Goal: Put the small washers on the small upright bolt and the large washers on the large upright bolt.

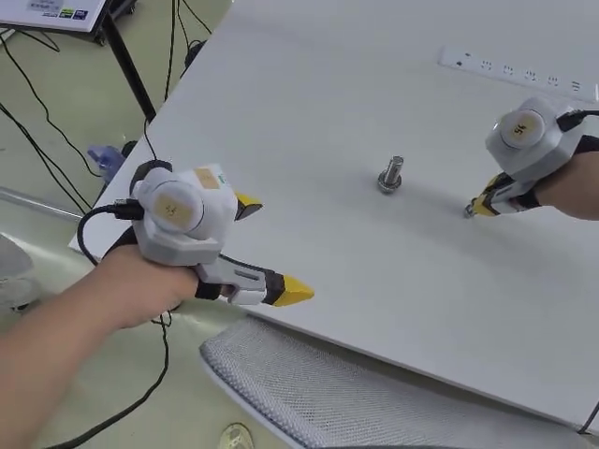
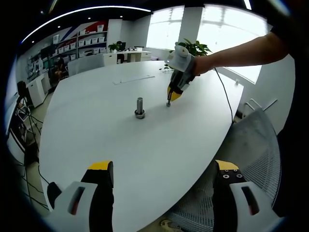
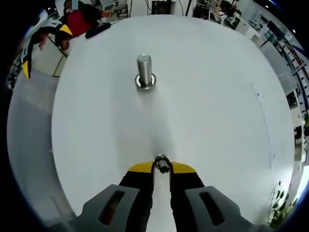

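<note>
L side first: my left gripper [image 1: 271, 248] hung over the near-left edge of the white table [image 1: 328, 103], gripped by a hand [image 1: 140, 281]. Its 2 yellow-tipped jaws were spread wide w/ nothing between them. The left gripper view said the same: both jaw tips stood well apart, w/ bare tabletop in the gap.

R side: the right gripper [image 1: 482, 208] was tilted down at the far-right of the table, tips touching or nearly touching the surface. In the right gripper view its 2 jaws were pressed together on a small metal part [image 3: 161, 164], round and shiny, pinched right at the tips. I couldn't tell if it was a washer or the small bolt (too small at that res).

The large bolt [image 3: 144, 67] stood upright near the table's middle, between the 2 grippers and apart from both. It was nearer the right one, straight ahead of that gripper's jaws. A metal collar [image 3: 145, 83] ringed its foot; whether that was a washer or the bolt's own head, I couldn't make out.

Other bits: a white power strip [image 1: 519, 75] lay flat along the far-right of the table, well away from the bolt. A grey mesh chair [image 1: 309, 383] sat just beside the near edge, below the left gripper.
</note>
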